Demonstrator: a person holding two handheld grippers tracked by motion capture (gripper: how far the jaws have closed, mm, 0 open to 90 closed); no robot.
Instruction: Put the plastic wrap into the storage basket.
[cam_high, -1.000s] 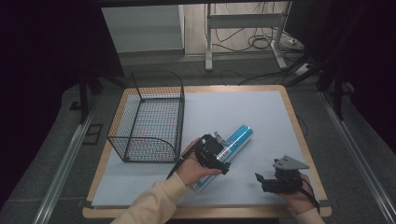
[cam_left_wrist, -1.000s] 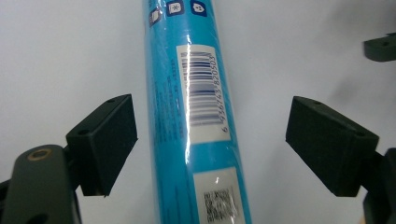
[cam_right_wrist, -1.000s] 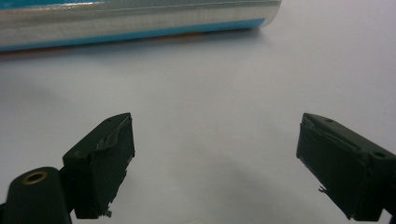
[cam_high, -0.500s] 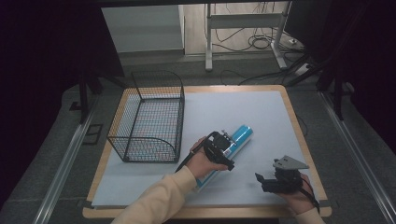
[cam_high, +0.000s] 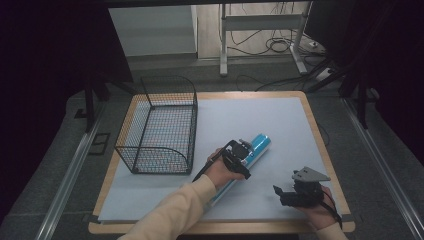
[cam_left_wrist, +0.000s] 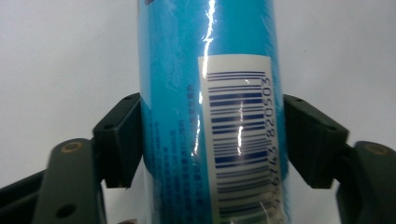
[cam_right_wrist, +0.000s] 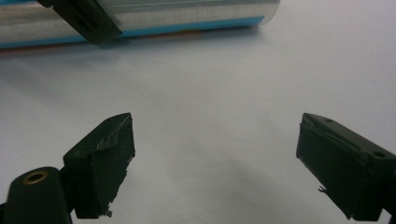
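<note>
Left tongs (cam_left_wrist: 205, 140) straddle blue tube (cam_left_wrist: 205, 70), not clearly clamped; right tongs (cam_right_wrist: 215, 163) released

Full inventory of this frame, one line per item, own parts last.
Tube: 1, blue wrapper with a white barcode label, lying on the sheet near the table's middle.
Wire basket: 1, black, standing on the sheet at the table's left.
Sheet: 1, pale grey, covering the tabletop.
Table: 1, wooden edge showing around the sheet.
Left gripper: 1, black, jaws on either side of the tube, touching it.
Right gripper: 1, black, jaws apart over bare sheet, at front right.
</note>
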